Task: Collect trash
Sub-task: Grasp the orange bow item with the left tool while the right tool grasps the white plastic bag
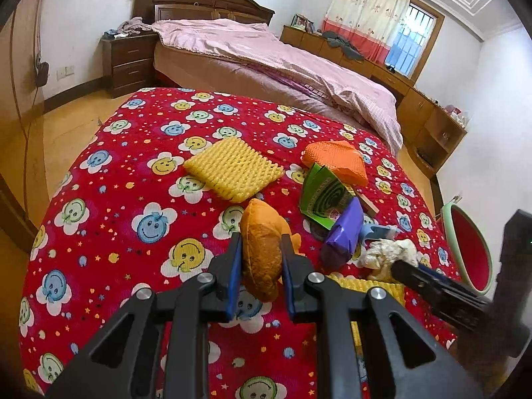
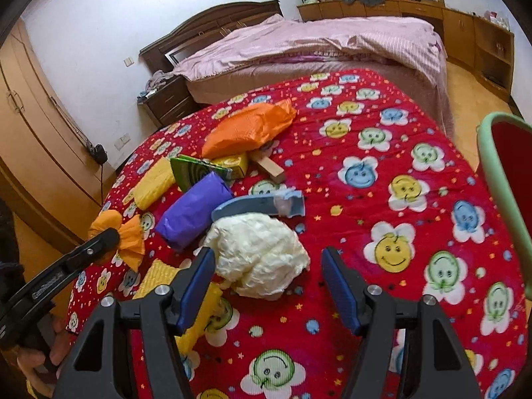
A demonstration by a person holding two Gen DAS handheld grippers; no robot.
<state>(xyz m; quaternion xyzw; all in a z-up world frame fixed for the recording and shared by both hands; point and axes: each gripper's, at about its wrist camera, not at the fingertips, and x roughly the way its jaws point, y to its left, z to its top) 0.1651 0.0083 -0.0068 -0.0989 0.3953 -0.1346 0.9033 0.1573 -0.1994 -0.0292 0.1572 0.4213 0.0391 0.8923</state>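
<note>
Trash lies scattered on a table under a red smiley-flower cloth (image 1: pixel 109 206). My left gripper (image 1: pixel 262 242) is shut on a crumpled orange paper wad (image 1: pixel 262 266), held just above the cloth; the right wrist view shows the same gripper (image 2: pixel 109 236) and wad (image 2: pixel 133 236) at far left. My right gripper (image 2: pixel 267 254) stands open around a white crumpled paper ball (image 2: pixel 259 259). Its left pad is close to the ball and its right pad is clear of it. A purple packet (image 2: pixel 196 212), a blue plastic piece (image 2: pixel 259 204) and a green box (image 2: pixel 196 169) lie just beyond.
A red bin with a green rim (image 2: pixel 498 173) stands off the table's right edge. Orange foam netting (image 2: pixel 249 126), yellow foam netting (image 1: pixel 232 169), a second yellow piece (image 2: pixel 159 276) and a wood block (image 2: pixel 271 168) lie on the cloth. A pink bed (image 1: pixel 266 53) is behind.
</note>
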